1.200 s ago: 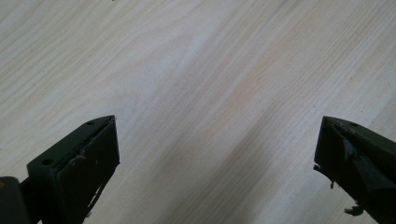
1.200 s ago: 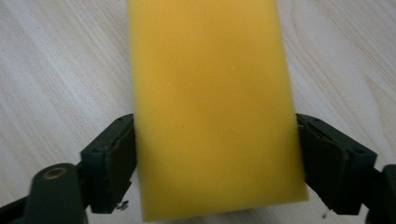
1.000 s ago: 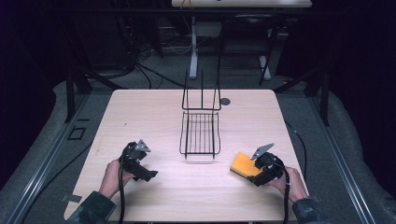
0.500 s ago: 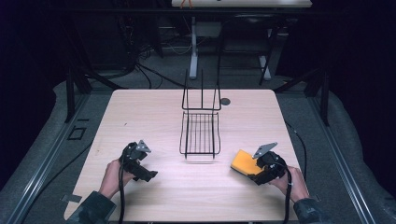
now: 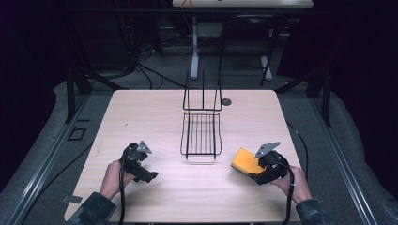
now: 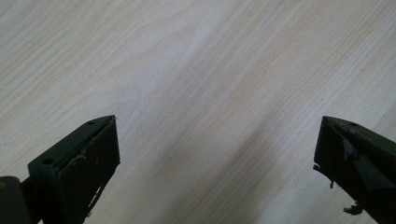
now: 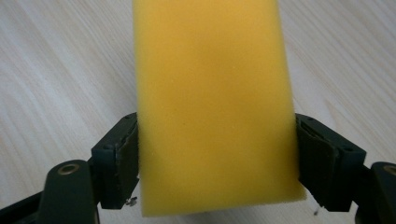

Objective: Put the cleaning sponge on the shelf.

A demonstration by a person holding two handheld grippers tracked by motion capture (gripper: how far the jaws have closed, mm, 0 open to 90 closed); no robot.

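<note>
**Yellow sponge held near the right edge of the table**

Right hand-held gripper point(image 5: 256, 169), near the table's point(image 5: 155, 112) right edge and close to the front: clamped on a yellow sponge point(image 5: 245, 161), one black jaw pressed on each long side. Seen up close in the right gripper view point(image 7: 217, 144), with the sponge point(image 7: 212, 102) sticking out past the jaws over the light wood.

Left hand-held gripper point(image 5: 141, 164), near the front left corner: jaws spread wide, nothing between them. Just bare wood under it in the left gripper view point(image 6: 217, 140).

Black wire rack point(image 5: 202, 126) in the middle of the table, back part standing up, apart from both. Small dark round thing point(image 5: 227, 101) just beside the rack, toward the far edge.
</note>
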